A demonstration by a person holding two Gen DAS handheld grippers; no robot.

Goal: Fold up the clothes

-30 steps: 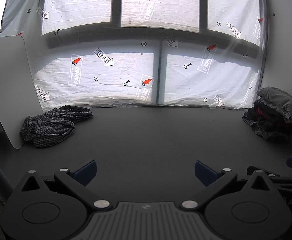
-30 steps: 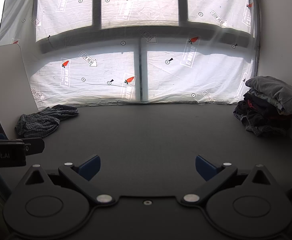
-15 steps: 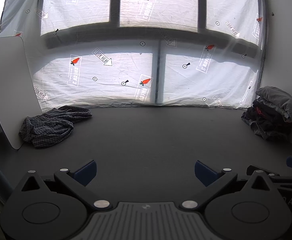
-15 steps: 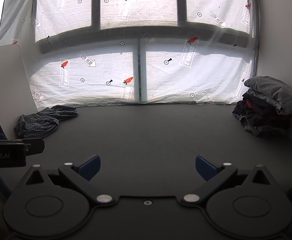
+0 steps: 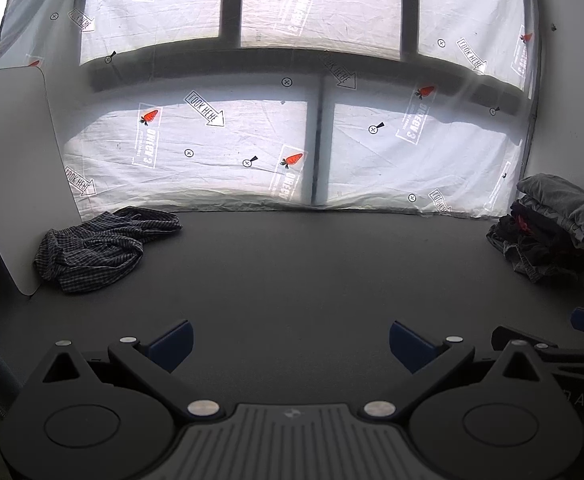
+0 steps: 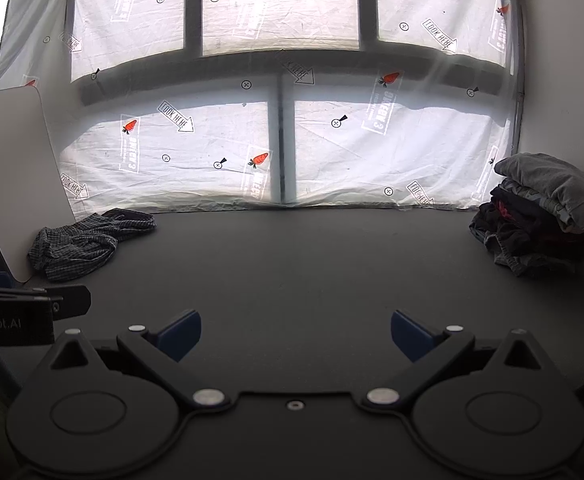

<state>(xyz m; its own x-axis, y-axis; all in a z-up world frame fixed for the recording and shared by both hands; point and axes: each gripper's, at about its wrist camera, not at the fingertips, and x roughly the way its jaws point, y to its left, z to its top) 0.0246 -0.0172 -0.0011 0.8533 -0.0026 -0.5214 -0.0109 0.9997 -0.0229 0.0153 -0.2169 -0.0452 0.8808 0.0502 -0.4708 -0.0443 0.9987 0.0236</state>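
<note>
Clothes: checked garment [image 5: 92,250] crumpled at 10 o'clock on dark table [image 5: 311,272], touching a leaning white board [image 5: 8,168]; dark heap [image 5: 551,232] with a grey piece on top at 2 o'clock, against the wall. Left gripper [image 5: 290,342] and right gripper [image 6: 295,334] low at 6 o'clock, jaws wide, holding nothing. Probable step: fetch one garment. Best pinched at a hem or waistband edge, not mid-bunch; dragged to the bare centre, spread flat before folding.
</note>
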